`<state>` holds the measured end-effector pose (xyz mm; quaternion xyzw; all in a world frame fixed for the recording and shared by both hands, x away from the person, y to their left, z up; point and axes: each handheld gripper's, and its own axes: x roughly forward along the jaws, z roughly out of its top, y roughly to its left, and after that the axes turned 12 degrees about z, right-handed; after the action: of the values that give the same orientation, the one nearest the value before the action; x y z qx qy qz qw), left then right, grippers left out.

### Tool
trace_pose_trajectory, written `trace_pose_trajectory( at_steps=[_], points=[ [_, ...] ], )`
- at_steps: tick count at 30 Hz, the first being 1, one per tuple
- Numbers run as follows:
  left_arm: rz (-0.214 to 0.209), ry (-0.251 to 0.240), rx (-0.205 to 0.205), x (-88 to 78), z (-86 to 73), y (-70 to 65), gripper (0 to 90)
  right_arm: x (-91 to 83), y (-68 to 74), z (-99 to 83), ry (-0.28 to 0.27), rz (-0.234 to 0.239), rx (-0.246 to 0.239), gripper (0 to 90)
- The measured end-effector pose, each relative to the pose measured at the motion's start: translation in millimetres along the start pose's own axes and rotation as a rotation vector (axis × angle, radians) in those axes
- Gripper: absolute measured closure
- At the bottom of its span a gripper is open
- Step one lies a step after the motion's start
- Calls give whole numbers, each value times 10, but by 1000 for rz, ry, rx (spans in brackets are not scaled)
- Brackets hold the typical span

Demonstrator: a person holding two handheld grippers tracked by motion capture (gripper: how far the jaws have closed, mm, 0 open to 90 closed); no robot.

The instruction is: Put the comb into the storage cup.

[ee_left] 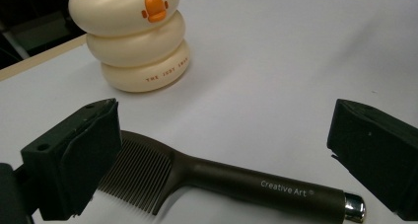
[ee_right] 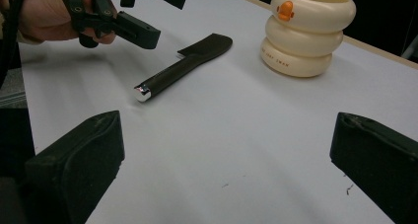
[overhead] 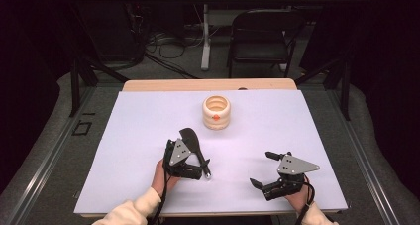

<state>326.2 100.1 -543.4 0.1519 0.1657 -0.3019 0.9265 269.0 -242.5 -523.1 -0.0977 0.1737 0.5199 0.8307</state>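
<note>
Hovering over comb (ee_left: 217,182), left gripper (ee_left: 222,155) jaws wide open, nothing held. Comb flat on tabletop (overhead: 138,131), near left of centre, teeth end toward cup (overhead: 216,112), metal-capped handle end toward person. Risks, as a guess: flat and thin against the sheet, so jaws could skid over the handle or scrape the tabletop; closing on the teeth could bend them or tip the comb out; smooth handle could pivot if pinched off-centre. Cup well apart beyond the comb, upright, not blocking. Right gripper (overhead: 262,169) off to the right, jaws also wide open, empty, clear of the approach.
</note>
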Motion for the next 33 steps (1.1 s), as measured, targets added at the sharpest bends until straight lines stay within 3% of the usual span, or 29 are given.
trace_pose_trajectory(
  at_steps=[8,20,21,22,26,29,33],
  points=[
    [-10,22,-11,75,49,-50,0,3,0,-2,0,7,0,0],
    [-30,105,-6,171,141,-129,30,2,-5,-4,3,8,2,0],
    [-32,109,0,176,145,-141,52,2,-4,-3,2,8,2,0],
    [-60,115,3,179,149,-148,82,2,-3,-2,3,8,2,0],
    [-138,129,1,192,147,-163,318,5,0,-2,7,11,3,0],
    [-171,142,-2,209,136,-165,486,4,-2,-2,2,13,2,0],
    [-193,157,-1,225,105,-189,619,1,0,-1,2,11,0,0]
  ],
)
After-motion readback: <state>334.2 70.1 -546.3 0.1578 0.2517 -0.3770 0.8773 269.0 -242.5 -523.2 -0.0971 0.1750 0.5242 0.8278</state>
